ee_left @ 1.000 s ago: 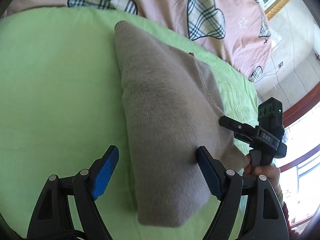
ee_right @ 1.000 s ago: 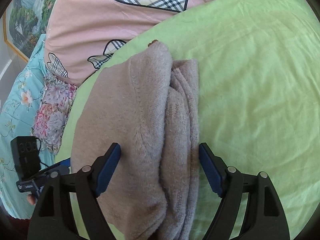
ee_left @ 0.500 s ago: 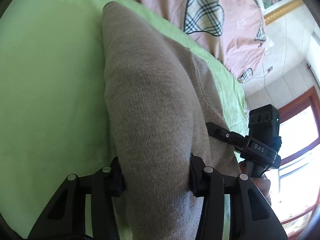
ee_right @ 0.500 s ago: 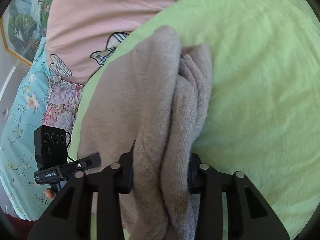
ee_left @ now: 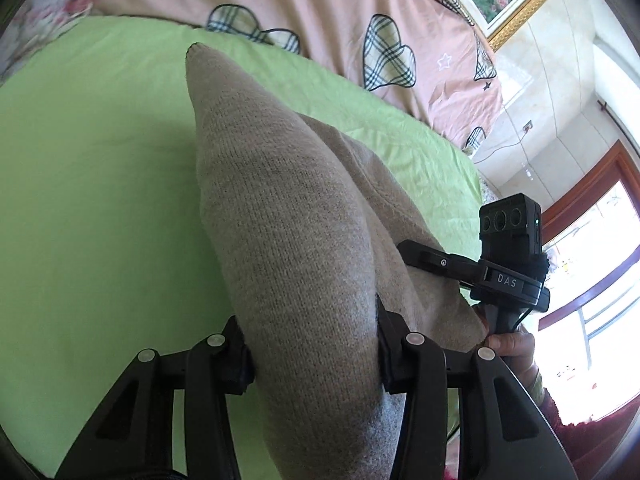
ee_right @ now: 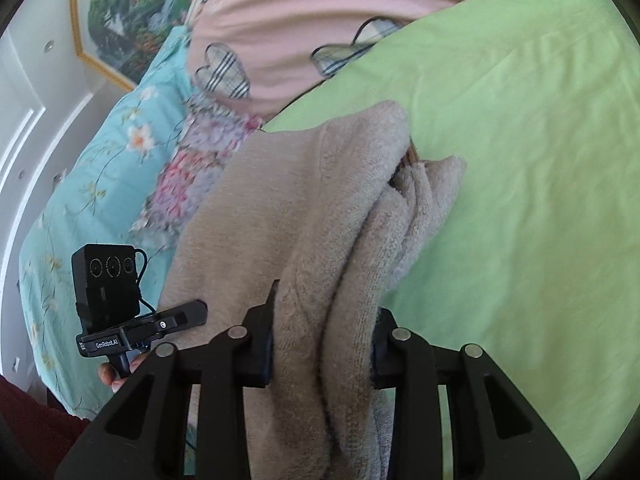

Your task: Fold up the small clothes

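Note:
A folded beige knit sweater [ee_left: 288, 216] lies along the green sheet [ee_left: 88, 184] and is raised at its near end. My left gripper [ee_left: 312, 344] is shut on one near corner of it. My right gripper [ee_right: 322, 340] is shut on the other near corner, where several folded layers of the sweater [ee_right: 304, 216] bunch between the jaws. The far end of the sweater rests on the green sheet [ee_right: 520, 160]. Each gripper shows in the other's view: the right one [ee_left: 508, 280] and the left one [ee_right: 120, 312].
A pink quilt with plaid hearts [ee_left: 360, 20] lies beyond the green sheet. A teal floral cover [ee_right: 100, 168] lies at the bed's left side. A framed picture [ee_right: 120, 12] hangs on the wall. A window with a red frame [ee_left: 592, 240] is at the right.
Both grippers went from open around the sweater's near edge to shut on it. They have lifted that end, and the views have tilted up.

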The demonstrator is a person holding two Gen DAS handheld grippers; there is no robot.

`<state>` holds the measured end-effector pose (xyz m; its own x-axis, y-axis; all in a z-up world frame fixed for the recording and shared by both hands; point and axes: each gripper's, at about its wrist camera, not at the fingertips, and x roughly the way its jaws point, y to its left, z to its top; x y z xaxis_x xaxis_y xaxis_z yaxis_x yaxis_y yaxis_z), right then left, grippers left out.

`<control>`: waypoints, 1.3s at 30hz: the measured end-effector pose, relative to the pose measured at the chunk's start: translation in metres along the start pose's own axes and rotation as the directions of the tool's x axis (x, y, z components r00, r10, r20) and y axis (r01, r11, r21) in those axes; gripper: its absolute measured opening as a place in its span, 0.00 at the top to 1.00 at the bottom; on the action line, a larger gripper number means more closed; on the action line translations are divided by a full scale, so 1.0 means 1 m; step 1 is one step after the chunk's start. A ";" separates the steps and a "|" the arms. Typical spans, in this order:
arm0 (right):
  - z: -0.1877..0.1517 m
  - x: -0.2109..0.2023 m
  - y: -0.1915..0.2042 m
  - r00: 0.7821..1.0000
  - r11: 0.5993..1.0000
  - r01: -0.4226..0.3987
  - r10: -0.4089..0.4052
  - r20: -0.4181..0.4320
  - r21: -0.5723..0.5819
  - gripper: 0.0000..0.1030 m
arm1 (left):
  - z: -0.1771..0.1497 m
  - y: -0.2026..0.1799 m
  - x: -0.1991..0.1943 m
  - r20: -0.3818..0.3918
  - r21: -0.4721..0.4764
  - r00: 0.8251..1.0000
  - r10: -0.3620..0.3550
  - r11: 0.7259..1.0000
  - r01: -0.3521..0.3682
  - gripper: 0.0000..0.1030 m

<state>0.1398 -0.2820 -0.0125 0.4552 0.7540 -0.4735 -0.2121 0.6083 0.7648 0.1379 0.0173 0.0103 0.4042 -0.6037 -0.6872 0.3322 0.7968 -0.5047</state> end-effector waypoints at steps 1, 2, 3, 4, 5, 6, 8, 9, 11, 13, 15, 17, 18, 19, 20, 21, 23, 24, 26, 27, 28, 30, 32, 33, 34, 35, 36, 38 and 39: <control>-0.009 0.009 0.005 1.000 1.000 -0.002 0.002 -0.017 -0.001 0.67 | -0.013 0.008 -0.003 -0.014 -0.014 1.000 0.016 1.000 -0.016 0.55; -0.019 0.019 0.007 0.999 1.000 0.004 -0.003 -0.041 0.002 0.67 | -0.022 0.016 -0.003 -0.028 -0.026 0.999 0.024 0.999 -0.025 0.54; -0.026 0.026 0.007 0.998 1.000 0.017 -0.016 -0.059 0.007 0.66 | -0.031 0.022 0.002 -0.051 -0.041 0.998 0.037 0.998 -0.039 0.53; -0.032 0.032 0.006 0.997 0.999 0.045 -0.045 -0.070 0.009 0.65 | -0.037 0.026 0.005 -0.061 -0.046 0.997 0.046 0.998 -0.049 0.49; -0.038 0.036 0.004 0.994 0.997 0.082 -0.081 -0.073 0.011 0.60 | -0.044 0.031 0.006 -0.058 -0.054 0.997 0.055 0.997 -0.058 0.43; -0.040 0.036 0.003 0.993 0.995 0.094 -0.092 -0.075 0.020 0.52 | -0.047 0.033 0.002 -0.045 -0.064 0.998 0.052 0.996 -0.054 0.40; -0.038 0.029 0.003 0.990 0.991 0.126 -0.123 -0.073 0.040 0.46 | -0.046 0.033 -0.006 -0.032 -0.069 0.999 0.040 0.997 -0.042 0.36; -0.036 0.023 0.004 0.986 0.987 0.155 -0.152 -0.067 0.037 0.42 | -0.044 0.033 -0.010 -0.026 -0.068 0.999 0.045 0.997 -0.047 0.33; -0.028 0.004 0.011 0.974 0.974 0.226 -0.226 -0.014 0.020 0.41 | -0.038 0.034 -0.022 0.006 -0.061 0.997 0.078 0.995 -0.078 0.31; -0.020 -0.012 0.021 0.952 0.953 0.303 -0.303 0.053 0.000 0.41 | -0.029 0.037 -0.029 0.040 -0.063 0.994 0.103 0.993 -0.100 0.30; -0.008 -0.020 0.030 0.941 0.945 0.327 -0.323 0.102 -0.028 0.41 | -0.023 0.044 -0.033 0.053 -0.087 0.992 0.119 0.990 -0.114 0.30; 0.007 -0.010 0.031 0.959 0.962 0.271 -0.267 0.092 -0.025 0.49 | -0.016 0.049 -0.030 0.053 -0.126 0.989 0.135 0.984 -0.127 0.30; 0.013 0.001 0.030 0.963 0.964 0.264 -0.262 0.067 -0.020 0.58 | -0.014 0.049 -0.027 0.049 -0.137 0.989 0.139 0.982 -0.131 0.30; 0.016 0.008 0.029 0.962 0.963 0.268 -0.267 0.052 -0.017 0.61 | -0.014 0.048 -0.023 0.040 -0.143 0.988 0.148 0.980 -0.141 0.31; 0.020 0.020 0.024 0.962 0.962 0.273 -0.273 0.031 -0.005 0.62 | -0.015 0.047 -0.020 0.034 -0.141 0.988 0.154 0.979 -0.148 0.35; 0.023 0.033 0.017 0.961 0.961 0.277 -0.277 0.004 0.021 0.70 | -0.015 0.044 -0.015 0.026 -0.137 0.987 0.160 0.978 -0.155 0.39; 0.025 0.043 0.011 0.965 0.964 0.262 -0.261 -0.017 0.052 0.86 | -0.019 0.036 -0.010 0.005 -0.119 0.984 0.180 0.977 -0.178 0.43; 0.027 0.039 0.017 0.970 0.969 0.243 -0.243 0.005 0.035 0.90 | -0.017 0.032 -0.008 0.008 -0.104 0.981 0.193 0.976 -0.191 0.43; 0.027 0.013 0.039 0.978 0.981 0.193 -0.191 0.089 -0.025 0.91 | -0.014 0.025 -0.009 0.003 -0.068 0.980 0.201 0.977 -0.201 0.41; 0.026 -0.001 0.046 0.974 0.979 0.198 -0.192 0.121 -0.042 0.91 | -0.017 0.028 -0.013 -0.002 -0.063 0.980 0.198 0.978 -0.198 0.38; 0.025 -0.008 0.048 0.972 0.979 0.198 -0.190 0.137 -0.046 0.91 | -0.012 0.031 -0.012 -0.010 -0.065 0.981 0.192 0.979 -0.193 0.28; 0.022 -0.015 0.037 0.971 0.978 0.206 -0.201 0.130 -0.027 0.91 | 0.008 0.040 -0.004 -0.021 -0.078 0.980 0.197 0.977 -0.198 0.24; 0.019 -0.004 0.018 0.970 0.973 0.229 -0.228 0.085 0.006 0.91 | 0.029 0.051 0.008 -0.026 -0.086 0.981 0.190 0.978 -0.192 0.20; 0.017 0.002 0.010 0.971 0.973 0.229 -0.230 0.067 0.021 0.91 | 0.040 0.057 0.017 -0.036 -0.095 0.982 0.184 0.978 -0.187 0.20; 0.015 0.010 0.002 0.971 0.972 0.231 -0.233 0.050 0.037 0.91 | 0.055 0.069 0.030 -0.058 -0.119 0.984 0.167 0.978 -0.173 0.22; 0.015 0.013 -0.002 0.971 0.972 0.231 -0.233 0.044 0.046 0.91 | 0.064 0.078 0.039 -0.069 -0.137 0.984 0.167 0.975 -0.175 0.42; 0.014 0.018 -0.006 0.971 0.971 0.233 -0.235 0.041 0.049 0.91 | 0.074 0.087 0.049 -0.078 -0.157 0.982 0.173 0.970 -0.184 0.59; 0.014 0.027 -0.009 0.962 0.963 0.268 -0.269 0.038 0.035 0.91 | 0.087 0.102 0.064 -0.095 -0.198 0.981 0.172 0.962 -0.187 0.70; 0.015 0.030 -0.010 0.956 0.957 0.289 -0.290 0.034 0.032 0.91 | 0.089 0.103 0.065 -0.090 -0.197 0.980 0.178 0.961 -0.193 0.70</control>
<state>0.1686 -0.2695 -0.0280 0.5262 0.5364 -0.6598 -0.0440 0.7921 0.6089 0.2747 0.0580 -0.0398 0.3782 -0.4475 -0.8104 0.0736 0.8871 -0.4556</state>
